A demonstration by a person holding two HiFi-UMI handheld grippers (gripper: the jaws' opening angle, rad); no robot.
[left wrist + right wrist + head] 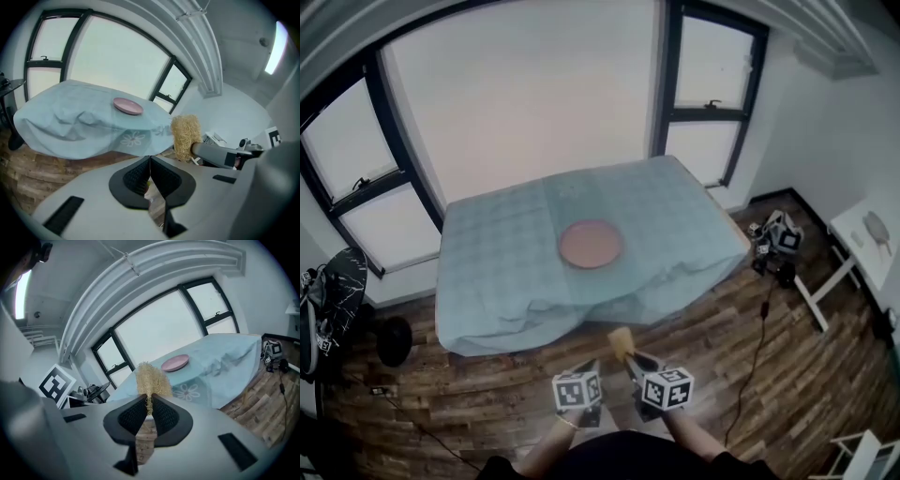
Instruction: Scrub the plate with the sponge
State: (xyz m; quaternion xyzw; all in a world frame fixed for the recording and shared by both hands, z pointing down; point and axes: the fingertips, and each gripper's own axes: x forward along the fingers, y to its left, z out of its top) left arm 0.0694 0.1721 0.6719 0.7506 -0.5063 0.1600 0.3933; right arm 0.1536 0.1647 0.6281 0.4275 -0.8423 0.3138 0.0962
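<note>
One shaggy, straw-coloured sponge in the right tongs.

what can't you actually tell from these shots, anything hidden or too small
- Plate: too small and far off in every view to tell whether it is dirty.
- Sponge: its lower part is hidden between the jaws of the right gripper in the right gripper view.
- Whatever holds up the cloth: covered by it in all views.

One plate, one sponge, one table, and two grippers counted, the left gripper and the right gripper
</note>
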